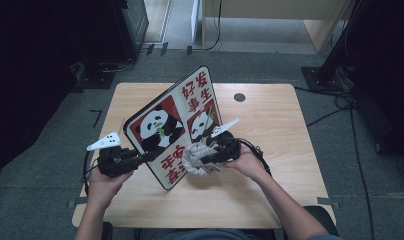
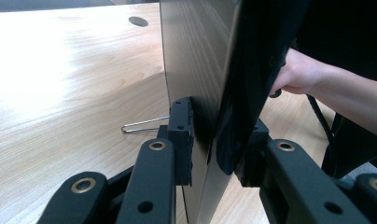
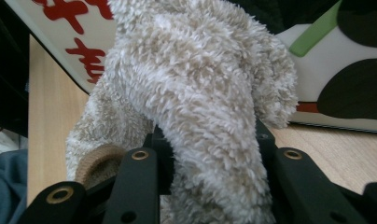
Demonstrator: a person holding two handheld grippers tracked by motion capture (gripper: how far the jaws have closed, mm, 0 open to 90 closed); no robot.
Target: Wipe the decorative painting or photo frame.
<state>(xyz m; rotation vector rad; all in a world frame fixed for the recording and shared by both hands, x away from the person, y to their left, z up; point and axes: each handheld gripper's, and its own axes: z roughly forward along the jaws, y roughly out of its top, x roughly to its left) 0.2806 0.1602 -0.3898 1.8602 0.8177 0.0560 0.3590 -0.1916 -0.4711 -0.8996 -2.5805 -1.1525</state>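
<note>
We hold the panda board (image 1: 177, 125) tilted up on its lower edge near the front middle of the table (image 1: 270, 115), and wipe its printed face with a fluffy cloth (image 1: 199, 159). To do this well, we keep the left gripper (image 1: 146, 156) clamped tight on the board's left edge so it can't swing, press the cloth flat against the face, and sweep in even strokes without letting the board slide. Left gripper: jaws partly closed, pads pinching the thin board edge (image 2: 210, 140) from both sides. Right gripper (image 1: 206, 160): jaws nearly fully closed, biting a thick fold of the cloth (image 3: 200, 107). Board looks rigid, thin, glossy white with a black rim, red panels with pandas and red characters; back is plain grey. Cloth is cream-and-beige plush, bunched, touching the board's lower right face.
</note>
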